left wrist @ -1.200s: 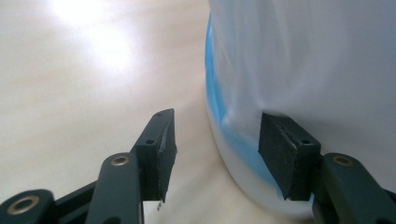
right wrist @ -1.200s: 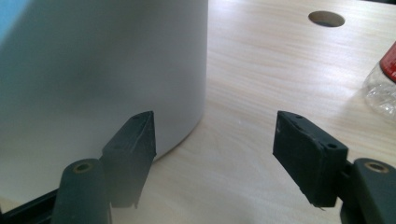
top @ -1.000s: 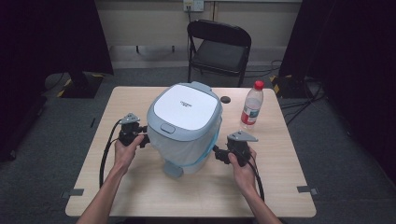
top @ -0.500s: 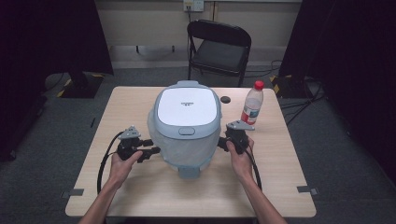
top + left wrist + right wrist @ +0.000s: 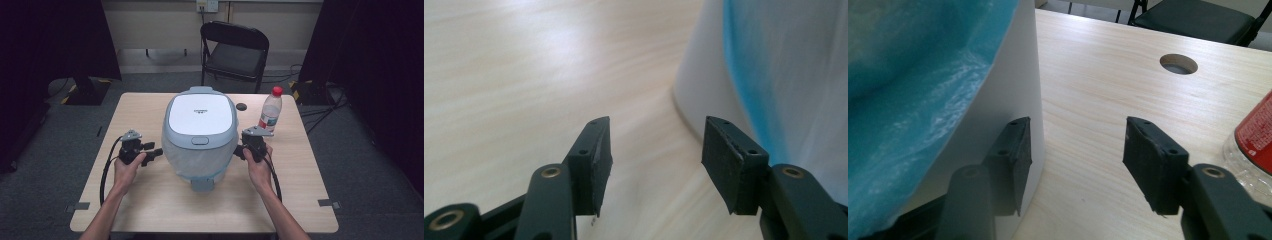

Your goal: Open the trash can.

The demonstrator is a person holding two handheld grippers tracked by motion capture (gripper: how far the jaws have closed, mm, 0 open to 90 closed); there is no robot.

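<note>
A white bin with a closed pale-grey lid stands upright in the middle of the table, a blue bag liner showing around its body. My left gripper is open beside the bin's left side; its jaws hold nothing, and the bin wall is just beyond the right one. My right gripper is open at the bin's right side. In the right gripper view, the gripper has its left jaw close against the white wall; contact is unclear.
A clear plastic bottle with a red cap and label stands just behind my right gripper. A round cable hole lies in the wooden table. A black folding chair stands beyond the far edge.
The bin, tilted and turned a second ago, now stands straight and square. The right gripper moved forward along its side; the left gripper shifted slightly nearer the person.
</note>
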